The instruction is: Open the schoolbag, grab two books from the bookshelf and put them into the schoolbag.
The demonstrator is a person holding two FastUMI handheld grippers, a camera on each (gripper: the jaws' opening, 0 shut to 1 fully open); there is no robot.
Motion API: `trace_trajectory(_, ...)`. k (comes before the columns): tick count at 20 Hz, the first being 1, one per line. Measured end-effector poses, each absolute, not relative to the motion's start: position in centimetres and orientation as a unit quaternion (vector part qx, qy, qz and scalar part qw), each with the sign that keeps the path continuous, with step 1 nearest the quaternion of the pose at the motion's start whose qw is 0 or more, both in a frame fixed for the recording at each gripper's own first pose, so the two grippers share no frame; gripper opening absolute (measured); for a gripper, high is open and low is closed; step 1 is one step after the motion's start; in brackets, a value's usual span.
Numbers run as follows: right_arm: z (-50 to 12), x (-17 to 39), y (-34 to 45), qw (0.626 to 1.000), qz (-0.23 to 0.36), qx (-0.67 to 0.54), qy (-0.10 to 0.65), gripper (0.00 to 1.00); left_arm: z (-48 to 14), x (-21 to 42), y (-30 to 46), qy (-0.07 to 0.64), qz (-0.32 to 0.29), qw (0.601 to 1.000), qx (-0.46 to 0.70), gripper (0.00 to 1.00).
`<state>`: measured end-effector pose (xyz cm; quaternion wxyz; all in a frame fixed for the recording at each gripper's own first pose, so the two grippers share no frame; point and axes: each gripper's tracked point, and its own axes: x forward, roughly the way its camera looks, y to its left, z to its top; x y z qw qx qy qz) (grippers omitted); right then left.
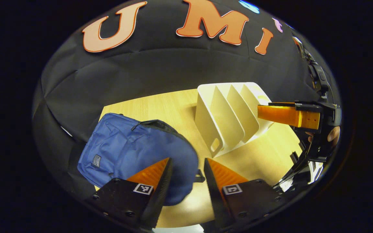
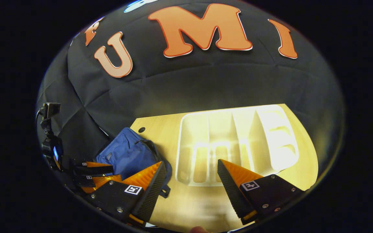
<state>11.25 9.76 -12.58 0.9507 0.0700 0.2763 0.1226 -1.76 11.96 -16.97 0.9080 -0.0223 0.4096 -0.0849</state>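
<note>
Two hand-held grippers agape, left (image 1: 188,161), right (image 2: 191,163), schoolbag (image 1: 131,152) partly hidden behind fingers

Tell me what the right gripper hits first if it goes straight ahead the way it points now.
Probably the white bookshelf: it lies directly beyond the right gripper, framed by its open fingers, with bare table before it. Depth is hard to judge here. The blue schoolbag sits off to the side.

A blue fabric schoolbag (image 1: 131,152) with a black zipper line and a small dark patch lies flat on the pale wooden bench (image 1: 170,103), zipper shut, just ahead of the left gripper's fingers (image 1: 155,176). A white plastic bookshelf (image 1: 228,116) with slanted dividers stands right of the bag, apart from it, its slots bare, directly beyond the right gripper's fingers (image 2: 235,176).
</note>
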Motion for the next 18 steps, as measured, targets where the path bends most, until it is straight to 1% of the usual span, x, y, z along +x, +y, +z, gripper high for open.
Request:
trace_trajectory(3, -11.3, 10.5, 6.4, 0.957, 0.135, 0.054, 0.250, 0.95, -15.8, -1.8, 8.6, 0.391, -0.050, 0.918, -0.037, 0.98)
trace_trajectory(7, -9.2, 9.2, 2.6, 0.967, 0.144, 0.040, 0.206, 0.95, -12.3, -1.0, 4.7, 0.333, -0.008, 0.942, -0.049, 0.99)
trace_trajectory(11, -7.5, 7.1, 0.1, 0.971, 0.154, 0.038, 0.181, 0.95, -7.9, -0.6, 1.7, 0.259, 0.040, 0.964, -0.045, 0.99)
trace_trajectory(15, -5.0, 6.1, -1.7, 0.978, 0.157, 0.036, 0.136, 0.95, -4.0, -1.3, -0.7, 0.182, 0.061, 0.980, -0.052, 0.98)
trace_trajectory(16, -4.3, 5.9, -2.1, 0.980, 0.155, 0.036, 0.123, 0.95, -3.1, -1.6, -0.6, 0.163, 0.068, 0.983, -0.051, 1.00)
trace_trajectory(18, -2.7, 5.3, -2.9, 0.982, 0.154, 0.036, 0.101, 0.94, -1.9, -2.0, -0.9, 0.128, 0.073, 0.988, -0.048, 0.98)
